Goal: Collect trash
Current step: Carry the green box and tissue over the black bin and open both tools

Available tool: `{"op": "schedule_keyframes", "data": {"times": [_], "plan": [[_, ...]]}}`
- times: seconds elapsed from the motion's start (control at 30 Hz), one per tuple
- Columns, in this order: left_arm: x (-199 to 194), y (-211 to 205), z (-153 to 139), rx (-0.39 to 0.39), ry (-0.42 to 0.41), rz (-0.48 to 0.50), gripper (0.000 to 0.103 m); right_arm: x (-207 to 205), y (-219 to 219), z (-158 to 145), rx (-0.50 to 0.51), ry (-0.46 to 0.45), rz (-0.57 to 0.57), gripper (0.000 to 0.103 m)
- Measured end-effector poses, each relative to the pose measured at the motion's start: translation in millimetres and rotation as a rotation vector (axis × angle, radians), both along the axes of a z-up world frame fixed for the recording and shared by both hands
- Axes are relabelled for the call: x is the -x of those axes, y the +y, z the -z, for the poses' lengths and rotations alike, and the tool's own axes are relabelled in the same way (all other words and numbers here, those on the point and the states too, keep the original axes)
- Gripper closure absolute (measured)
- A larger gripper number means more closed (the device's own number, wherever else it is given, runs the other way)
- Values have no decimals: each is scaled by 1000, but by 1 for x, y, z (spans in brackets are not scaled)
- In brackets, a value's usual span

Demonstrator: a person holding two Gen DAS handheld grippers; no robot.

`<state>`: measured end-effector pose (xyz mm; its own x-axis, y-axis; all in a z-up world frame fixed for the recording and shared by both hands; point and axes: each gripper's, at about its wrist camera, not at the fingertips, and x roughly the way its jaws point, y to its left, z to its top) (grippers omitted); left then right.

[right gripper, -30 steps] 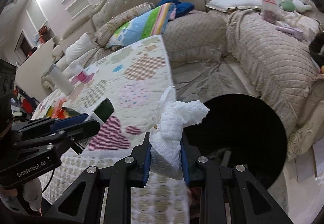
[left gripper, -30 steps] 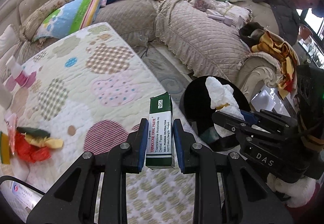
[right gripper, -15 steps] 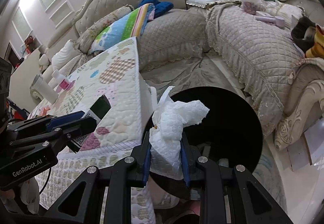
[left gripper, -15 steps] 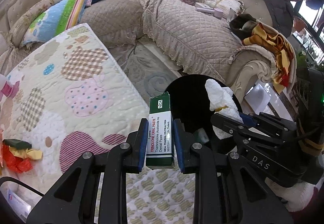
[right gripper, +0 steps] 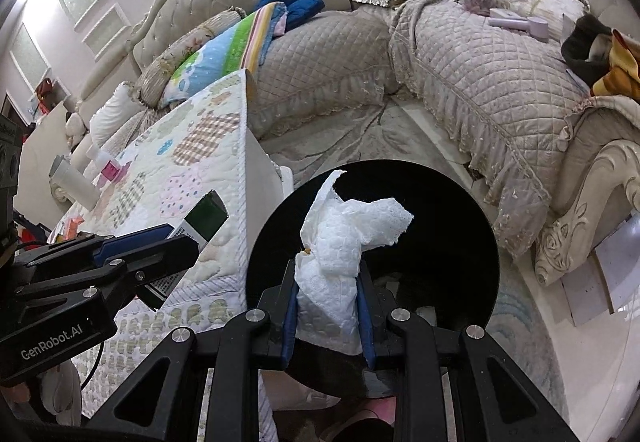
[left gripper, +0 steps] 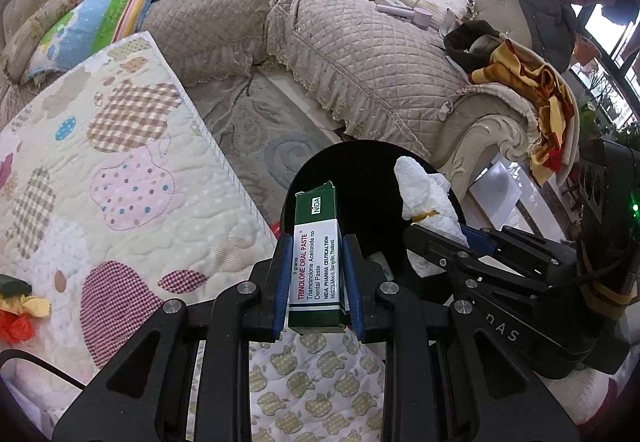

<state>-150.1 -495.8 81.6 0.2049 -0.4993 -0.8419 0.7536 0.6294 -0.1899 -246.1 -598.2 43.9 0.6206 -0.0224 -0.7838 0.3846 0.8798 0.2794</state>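
My left gripper [left gripper: 317,274] is shut on a green and white oral paste box [left gripper: 318,254], held over the table's edge toward the black trash bin [left gripper: 360,162]. My right gripper [right gripper: 328,298] is shut on a crumpled white tissue [right gripper: 340,238] and holds it above the open mouth of the black bin [right gripper: 452,210]. The tissue [left gripper: 424,202] and the right gripper [left gripper: 440,242] show in the left wrist view too. The box [right gripper: 204,218] and the left gripper [right gripper: 160,246] show at the left of the right wrist view.
A table with an apple-pattern quilt [left gripper: 120,170] lies at the left, with red and yellow wrappers [left gripper: 20,310] on it. A beige quilted sofa [left gripper: 360,54] wraps around behind. Bottles [right gripper: 76,182] stand at the table's far end.
Both grippers have moved right, off the table toward the bin. The tissue now hangs over the bin mouth, and the box has reached the bin's near rim.
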Motion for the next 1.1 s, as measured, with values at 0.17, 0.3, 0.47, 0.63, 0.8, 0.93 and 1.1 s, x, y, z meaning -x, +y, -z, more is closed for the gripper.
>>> {"op": "schedule_keyframes", "data": {"times": [0.17,0.3,0.47,0.63,0.8,0.93,1.1], "plan": [[-4,-2,4,5,22,-3,80,-1,-5,3,0,12,12,79],[-4,-3,7,15,37,7,80,-2,-7,6,-1,23,21,79],[-5,-3,8,35,52,16,81,-2,-9,10,1,35,32,79],[-4,-3,6,58,63,27,80,-1,-13,12,2,42,45,77],[-6,1,4,75,80,31,70,1,-14,9,-1,25,59,52],[-5,7,2,73,82,20,68,1,-12,7,5,26,58,52],[-3,22,-4,61,46,-16,68,0,-5,7,-4,33,44,52]]}}
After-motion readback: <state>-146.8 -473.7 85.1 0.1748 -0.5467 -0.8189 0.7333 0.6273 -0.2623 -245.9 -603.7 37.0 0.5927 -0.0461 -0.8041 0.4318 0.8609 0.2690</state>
